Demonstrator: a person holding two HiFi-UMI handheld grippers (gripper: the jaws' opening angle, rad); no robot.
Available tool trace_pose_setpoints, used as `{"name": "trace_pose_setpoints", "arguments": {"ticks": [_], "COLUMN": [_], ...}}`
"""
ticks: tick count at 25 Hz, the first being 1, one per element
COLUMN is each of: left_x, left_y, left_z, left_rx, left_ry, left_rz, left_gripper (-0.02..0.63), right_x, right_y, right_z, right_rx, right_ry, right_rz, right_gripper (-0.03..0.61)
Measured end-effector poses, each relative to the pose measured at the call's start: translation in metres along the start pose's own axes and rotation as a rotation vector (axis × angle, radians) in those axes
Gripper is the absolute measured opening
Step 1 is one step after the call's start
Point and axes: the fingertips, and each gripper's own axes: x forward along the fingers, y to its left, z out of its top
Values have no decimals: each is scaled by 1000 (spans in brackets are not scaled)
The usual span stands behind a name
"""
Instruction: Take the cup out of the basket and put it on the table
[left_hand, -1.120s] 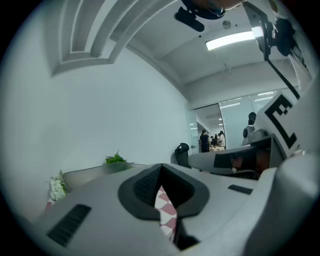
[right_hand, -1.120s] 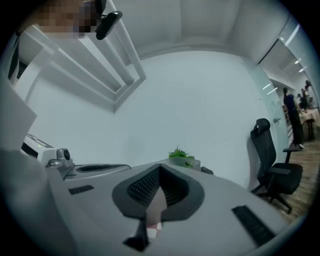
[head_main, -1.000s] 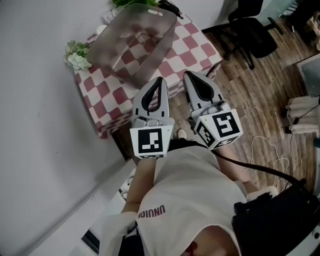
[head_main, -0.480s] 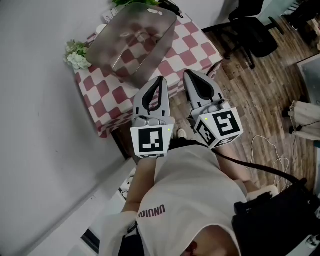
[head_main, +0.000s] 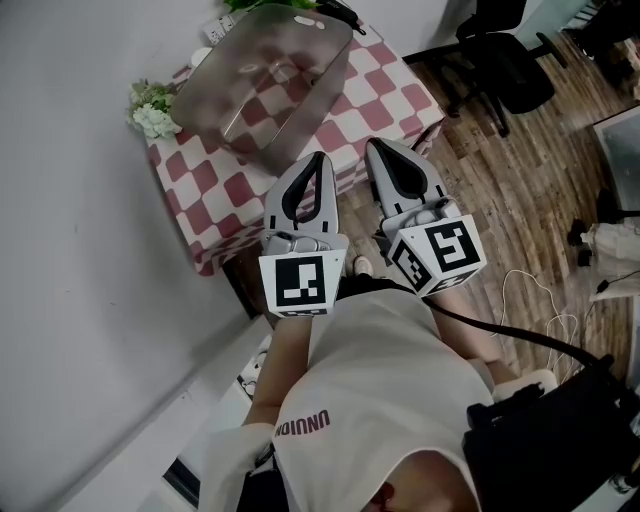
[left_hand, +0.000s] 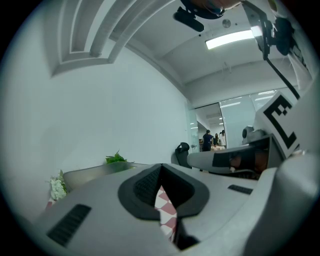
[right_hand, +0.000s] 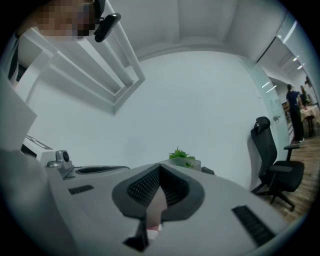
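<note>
A translucent grey basket (head_main: 268, 75) stands on the table with the red-and-white checked cloth (head_main: 375, 100). Pale blurred shapes show through its wall; I cannot make out the cup among them. My left gripper (head_main: 318, 158) and right gripper (head_main: 372, 146) are held side by side close to the person's chest, tips over the table's near edge, short of the basket. Both are shut with nothing between the jaws. In the left gripper view the left gripper (left_hand: 161, 165) points over the checked cloth, and in the right gripper view the right gripper (right_hand: 160, 167) points toward the white wall.
White flowers (head_main: 150, 108) sit at the table's left corner and a green plant (head_main: 262, 5) behind the basket. A white wall runs along the left. A black office chair (head_main: 505, 65) stands on the wooden floor to the right, and a white cable (head_main: 540, 300) lies there.
Both grippers hold still. Only a pale thing at the floor's right edge has shifted a little.
</note>
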Motion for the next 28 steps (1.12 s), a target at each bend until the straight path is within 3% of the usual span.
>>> {"name": "trace_pose_setpoints", "arguments": {"ticks": [19,28], "left_x": [-10,9], "left_y": [20,23], "left_z": [3,4], "left_rx": [-40,-39], "left_ry": [-41,-45], "left_rz": [-38,-41], "left_gripper": [12,12], "right_x": [11,24], "right_y": [14,-1], "right_z": [-2,-1], "right_rx": [-13,-19], "right_ry": [-8,-21], "right_rz": [-67,-65], "right_gripper": [17,17]}}
